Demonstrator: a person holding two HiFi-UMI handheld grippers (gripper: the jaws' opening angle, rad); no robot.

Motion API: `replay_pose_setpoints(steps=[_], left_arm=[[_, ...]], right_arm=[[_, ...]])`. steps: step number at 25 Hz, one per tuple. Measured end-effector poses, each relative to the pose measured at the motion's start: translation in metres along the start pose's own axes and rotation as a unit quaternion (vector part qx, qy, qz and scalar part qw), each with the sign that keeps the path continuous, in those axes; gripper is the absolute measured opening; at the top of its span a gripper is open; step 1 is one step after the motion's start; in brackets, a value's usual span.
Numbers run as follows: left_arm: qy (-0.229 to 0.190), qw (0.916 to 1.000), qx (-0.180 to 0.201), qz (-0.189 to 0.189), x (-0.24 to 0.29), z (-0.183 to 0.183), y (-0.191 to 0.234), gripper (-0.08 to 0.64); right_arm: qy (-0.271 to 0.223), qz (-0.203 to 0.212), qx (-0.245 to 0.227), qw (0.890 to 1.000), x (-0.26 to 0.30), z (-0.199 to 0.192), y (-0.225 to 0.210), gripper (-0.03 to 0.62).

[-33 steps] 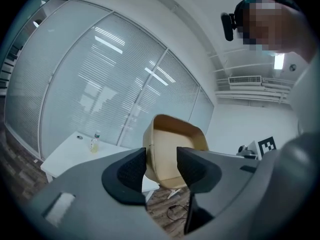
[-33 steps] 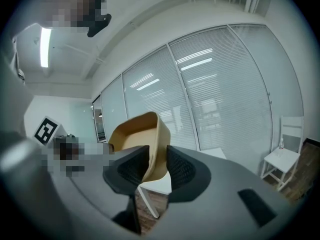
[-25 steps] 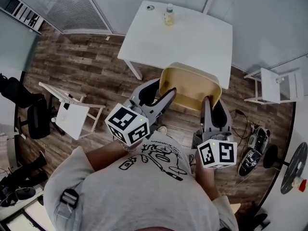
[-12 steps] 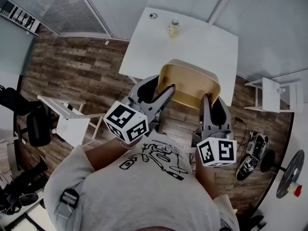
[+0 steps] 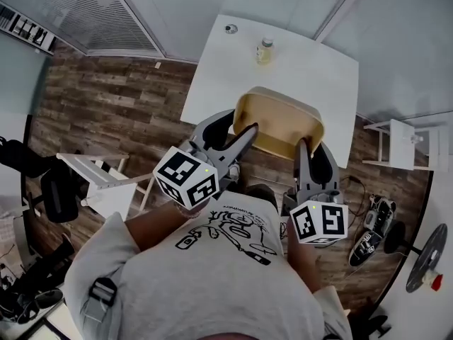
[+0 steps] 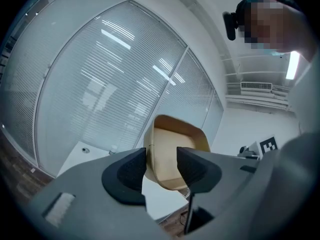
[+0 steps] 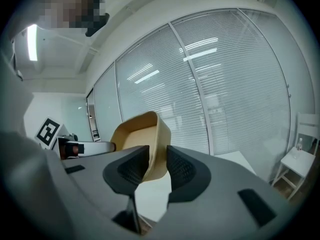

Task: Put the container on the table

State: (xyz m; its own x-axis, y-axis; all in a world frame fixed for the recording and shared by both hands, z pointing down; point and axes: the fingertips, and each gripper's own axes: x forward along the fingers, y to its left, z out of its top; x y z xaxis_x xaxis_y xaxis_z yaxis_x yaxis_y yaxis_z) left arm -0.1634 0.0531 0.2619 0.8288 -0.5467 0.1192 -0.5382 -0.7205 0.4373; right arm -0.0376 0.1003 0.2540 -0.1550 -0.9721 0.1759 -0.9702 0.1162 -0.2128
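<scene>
A tan, open-topped plastic container (image 5: 279,122) hangs in the air over the near edge of the white table (image 5: 226,76). My left gripper (image 5: 244,137) is shut on its near left rim and my right gripper (image 5: 303,151) on its near right rim. In the left gripper view the container (image 6: 175,149) wall sits pinched between the left gripper (image 6: 161,166) jaws. The right gripper view shows the container (image 7: 137,134) rim clamped in the right gripper (image 7: 157,166). The tub looks empty.
On the far side of the table stand a small bottle (image 5: 264,51) and a little round object (image 5: 231,28). A white chair (image 5: 106,183) is on the floor at left and another white chair (image 5: 414,144) at right. Shoes (image 5: 371,232) lie at lower right.
I have moved closer to the table with the container held in both grippers. It now overlaps the table's near edge more than before. Both grips are unchanged.
</scene>
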Motion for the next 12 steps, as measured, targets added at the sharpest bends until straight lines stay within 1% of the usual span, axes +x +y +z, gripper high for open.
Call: replay_pose_setpoints(steps=[6,12], left_arm=[[0.006,0.9999,-0.009,0.007,0.009,0.001,0.018,0.178],[-0.003,0.9998,-0.008,0.017,0.026,0.011,0.027,0.178]], right_arm=[[0.009,0.002,0.004,1.0,0.021,-0.003,-0.002,0.098],[0.006,0.016,0.003,1.0,0.042,0.002,-0.015,0.098]])
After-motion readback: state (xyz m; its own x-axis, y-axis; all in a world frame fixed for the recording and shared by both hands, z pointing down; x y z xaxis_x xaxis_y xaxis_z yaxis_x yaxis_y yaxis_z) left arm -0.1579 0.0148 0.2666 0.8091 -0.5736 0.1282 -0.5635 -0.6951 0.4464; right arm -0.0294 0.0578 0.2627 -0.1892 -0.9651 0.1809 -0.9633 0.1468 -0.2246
